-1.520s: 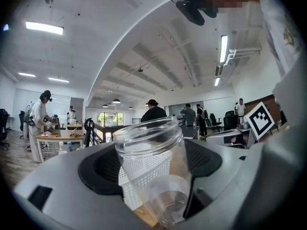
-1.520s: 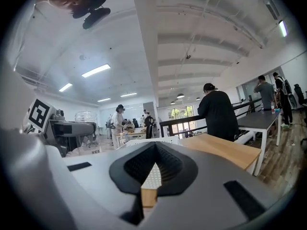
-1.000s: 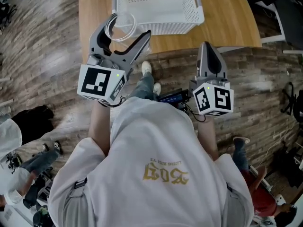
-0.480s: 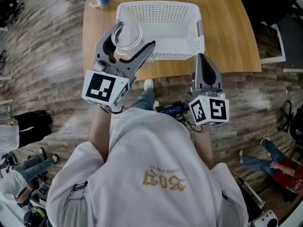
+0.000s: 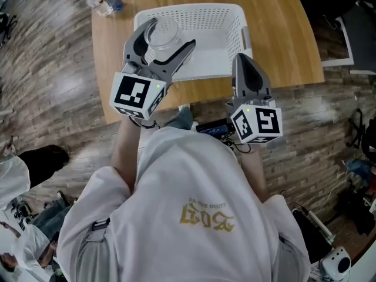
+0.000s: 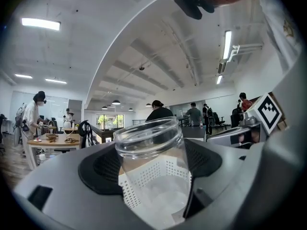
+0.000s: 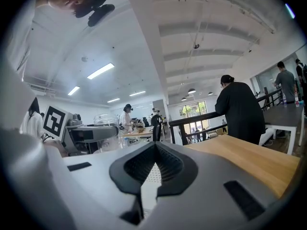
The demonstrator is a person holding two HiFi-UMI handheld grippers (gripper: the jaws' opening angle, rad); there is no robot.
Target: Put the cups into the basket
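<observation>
Currently the clear cup [image 5: 158, 33] is clamped upright, mouth up, between the jaws of the left tongs [image 5: 169, 35]. In the left gripper view the black pads press against opposite sides of the cup [image 6: 149, 147], and the perforated white wall of the basket shows through its clear body.

From the head view, the cup sits over the left part of the white basket [image 5: 194, 7], inside the line of the near rim. How high it hangs above the basket floor cannot be read. The basket stands on the wooden bench [image 5: 282, 34], its long side running across the view and its interior apparently bare.

The right tongs [image 5: 242, 57] are closed on nothing. In the right gripper view the pads meet with no gap [image 7: 153, 152]. They point at the near right corner of the basket, just outside its wall.

Judgement: the placing step is in hand. The relation that governs the release is vertical: the basket floor lies directly beneath the cup, whose axis is upright. The left hand alone carries the load; lowering before opening should prevent tipping.
</observation>
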